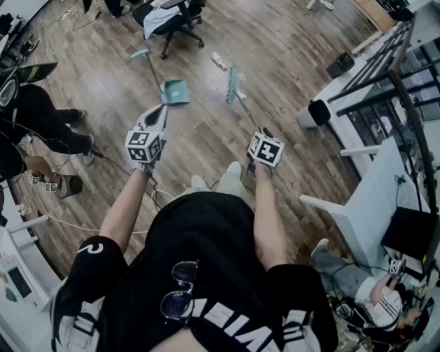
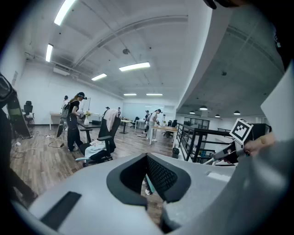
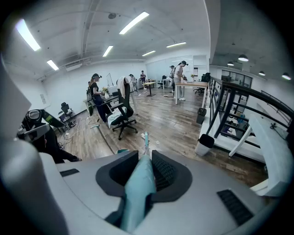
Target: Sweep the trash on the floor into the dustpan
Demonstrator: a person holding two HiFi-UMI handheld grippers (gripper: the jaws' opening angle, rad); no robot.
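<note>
- R gripper [image 3: 145, 160]: fingers are pinched on the teal handle of the broom [image 3: 137, 188]. The handle runs fwd and down between them to the broom head [image 1: 232, 85], which is set on the wood floor [image 1: 289, 41].
- L gripper [image 2: 147, 156]: fingers are drawn nearly together, tips seem to meet, only a thin slit shows. Nothing is seen pinched. A teal sliver is glimpsed through the slit; whether dustpan or broom can't be told.
- The dustpan [image 1: 176, 92] is on the floor just L of the broom head, near but apart.
- The dustpan handle [image 1: 152, 69] is pointed away from the person, toward the office chair [image 1: 168, 20]. Lying or leaning, can't be told.
- The trash [image 1: 218, 60] is noted as a small pale piece on the floor beyond the broom head, between it and the chair.
- Key relation: trash lies on the far side of the head, dustpan to the L and a bit nearer. A stroke drawn back and L is judged needed. Only the R side has reach, via the broom.
- L gripper is nearer the dustpan, but the grip end is on the far side, so the pan prob. has to serve where it stands.
- Pan mouth direction can't be read. If it is turned from the trash, the sweep is likely wasted.
</note>
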